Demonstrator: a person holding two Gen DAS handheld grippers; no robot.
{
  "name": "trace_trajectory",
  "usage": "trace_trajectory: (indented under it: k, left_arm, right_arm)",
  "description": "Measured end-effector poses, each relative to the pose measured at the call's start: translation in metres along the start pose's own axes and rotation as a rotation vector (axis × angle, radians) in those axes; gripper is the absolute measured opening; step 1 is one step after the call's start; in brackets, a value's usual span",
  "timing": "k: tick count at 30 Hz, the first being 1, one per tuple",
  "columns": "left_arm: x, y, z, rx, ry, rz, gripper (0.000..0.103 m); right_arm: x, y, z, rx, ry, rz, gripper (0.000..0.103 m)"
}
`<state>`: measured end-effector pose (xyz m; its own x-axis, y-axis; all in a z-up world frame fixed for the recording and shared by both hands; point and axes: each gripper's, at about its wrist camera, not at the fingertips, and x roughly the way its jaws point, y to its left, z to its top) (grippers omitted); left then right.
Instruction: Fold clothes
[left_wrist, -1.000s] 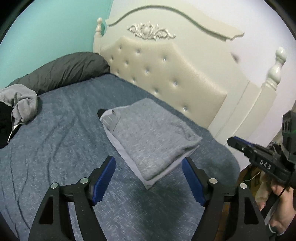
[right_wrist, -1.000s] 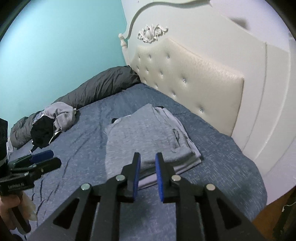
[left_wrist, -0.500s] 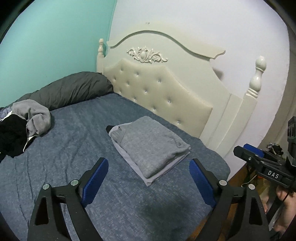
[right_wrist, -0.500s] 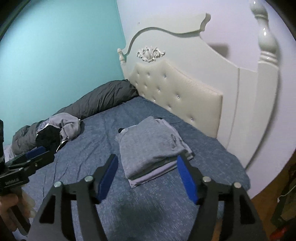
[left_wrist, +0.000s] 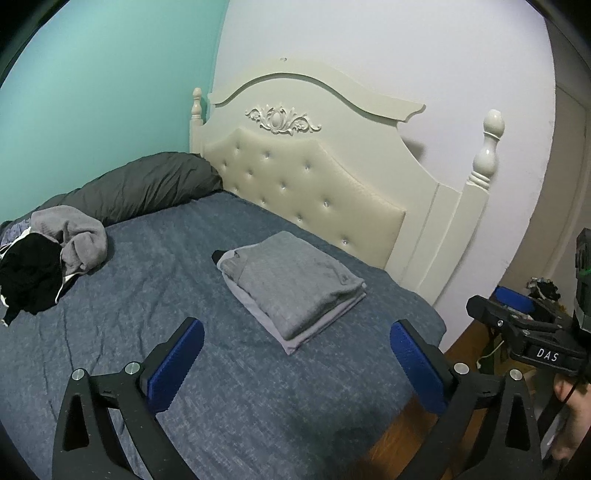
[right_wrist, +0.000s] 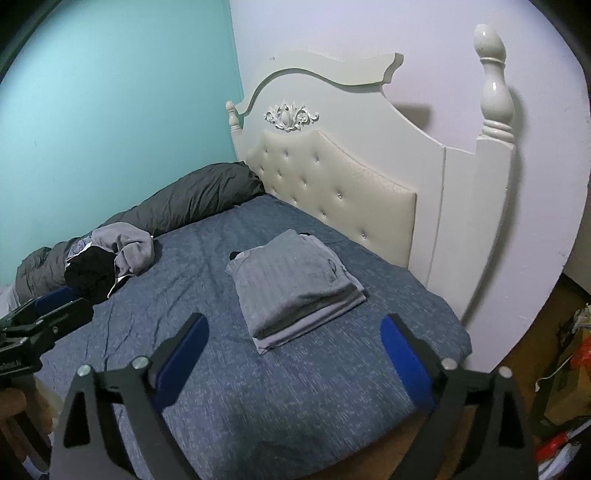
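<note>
Two grippers, left (left_wrist: 295, 363) and right (right_wrist: 291, 363), fingers opening, empty; one folded stack (left_wrist: 291, 284); one unfolded heap (left_wrist: 48, 258).

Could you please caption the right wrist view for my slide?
Folded grey clothes stacked on the bed, right gripper opening, empty.

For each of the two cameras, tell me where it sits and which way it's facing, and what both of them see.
Left wrist view: sits on the left tongs, looking down across the bed toward the headboard; its own tongs are opening, empty; the right tongs and a hand show at right.
Right wrist view: sits on the right tongs, facing the same way; opening, empty; the left tongs show at left.
Both share the folded grey stack, the unfolded pile and the headboard.
</note>
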<state>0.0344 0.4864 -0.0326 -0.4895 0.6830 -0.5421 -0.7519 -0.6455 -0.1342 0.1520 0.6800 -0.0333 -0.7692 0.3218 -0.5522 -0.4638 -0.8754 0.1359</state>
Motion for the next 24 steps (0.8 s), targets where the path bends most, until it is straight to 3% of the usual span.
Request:
trace_trajectory:
  k: [7,24]
  left_arm:
    - [-0.019,0.001,-0.012,-0.006,-0.014,-0.003,0.103]
    - [-0.052,0.005,-0.032,0.0,-0.022,0.021,0.103]
  right_arm:
    - [-0.021,0.011,-0.013,-0.015,-0.017,0.013,0.102]
    - [-0.055,0.033,-0.036,-0.033,-0.042,0.03,0.102]
